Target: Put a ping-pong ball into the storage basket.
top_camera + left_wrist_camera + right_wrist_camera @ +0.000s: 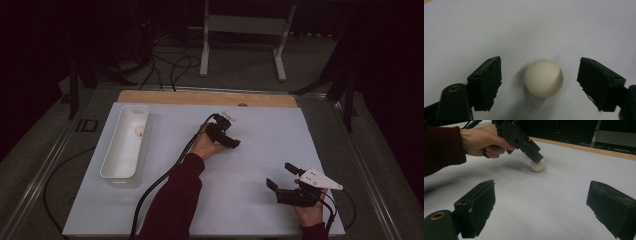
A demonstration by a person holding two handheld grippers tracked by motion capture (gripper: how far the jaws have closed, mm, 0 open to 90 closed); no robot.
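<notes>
Left gripper (540,82): jaws apart, straddling the white ball (544,78) with a gap on each side, pads not yet touching it; we log it as released, nothing grasped. Landmark for this entry is the white bin (126,142). Ball: resting on the white table sheet (260,140), well to the right of the bin, under the left gripper's tip in the right gripper view. Left hand (206,146): between bin and ball, holding the gripper tilted down. Right gripper (281,181): far right of the bin and nearer the person, jaws wide, empty, parked. Inside the bin we note one small pale round item (140,131), too small to identify. Progress, as we judge it: approach done, grasp pending; closing, lifting and carrying toward the bin all remain.
</notes>
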